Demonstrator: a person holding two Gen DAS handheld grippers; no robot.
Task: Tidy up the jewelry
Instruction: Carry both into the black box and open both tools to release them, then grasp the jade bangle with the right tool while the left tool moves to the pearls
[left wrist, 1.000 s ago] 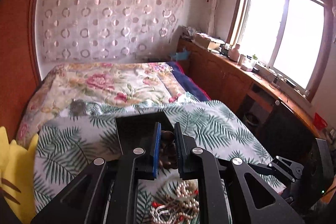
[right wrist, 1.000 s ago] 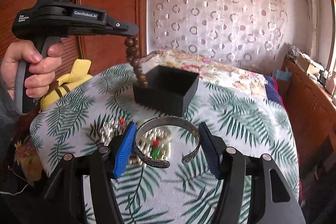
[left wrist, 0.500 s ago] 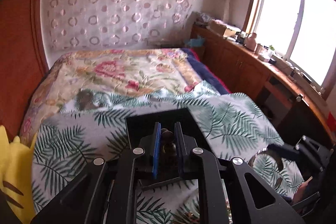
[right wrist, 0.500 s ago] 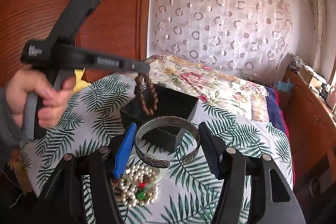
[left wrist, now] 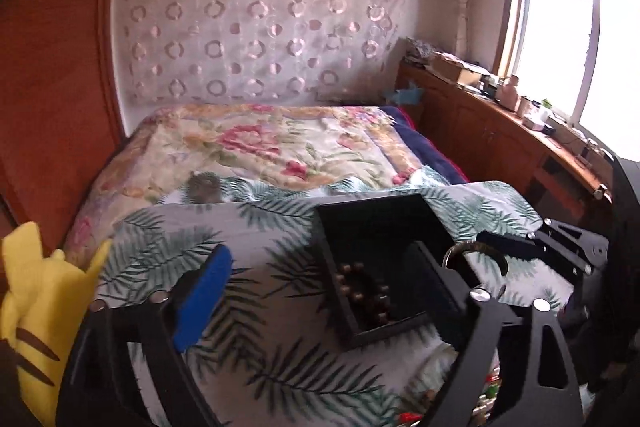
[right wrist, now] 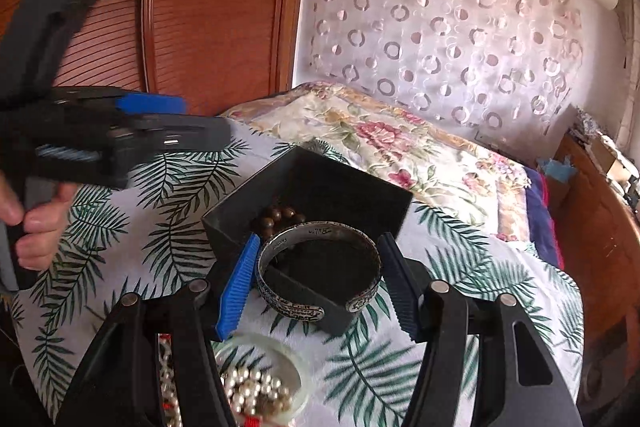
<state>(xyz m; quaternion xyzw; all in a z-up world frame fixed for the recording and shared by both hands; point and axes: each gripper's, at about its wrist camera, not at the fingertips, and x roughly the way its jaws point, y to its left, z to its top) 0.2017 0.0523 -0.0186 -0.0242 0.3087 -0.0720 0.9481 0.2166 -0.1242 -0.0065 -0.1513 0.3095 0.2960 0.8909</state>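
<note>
A brown bead bracelet point(left wrist: 362, 291) lies loose inside the black box point(left wrist: 380, 227) on the palm-leaf cloth. My left gripper point(left wrist: 328, 291) hangs just above the box; its jaws are opening and touch nothing, with the box and beads below the gap. In the right wrist view the left gripper point(right wrist: 188, 123) shows at the left, held by a hand point(right wrist: 36, 223). My right gripper point(right wrist: 318, 287) is shut on a silver cuff bangle point(right wrist: 318, 267), held over the near corner of the black box point(right wrist: 320, 183); the bead bracelet point(right wrist: 280, 217) shows behind it. The bangle point(left wrist: 468, 247) also shows beside the box.
A glass dish point(right wrist: 296, 371) of pearls sits just in front of the box, and a beaded necklace point(right wrist: 164, 367) lies to its left. A yellow plush toy point(left wrist: 32, 307) stands at the table's left edge. Behind are a floral-quilted bed point(left wrist: 260, 147) and a wooden wardrobe point(right wrist: 220, 7).
The left gripper came down over the box and opened, dropping the bead bracelet into it. The right gripper carried the silver bangle forward to the box's near corner.
</note>
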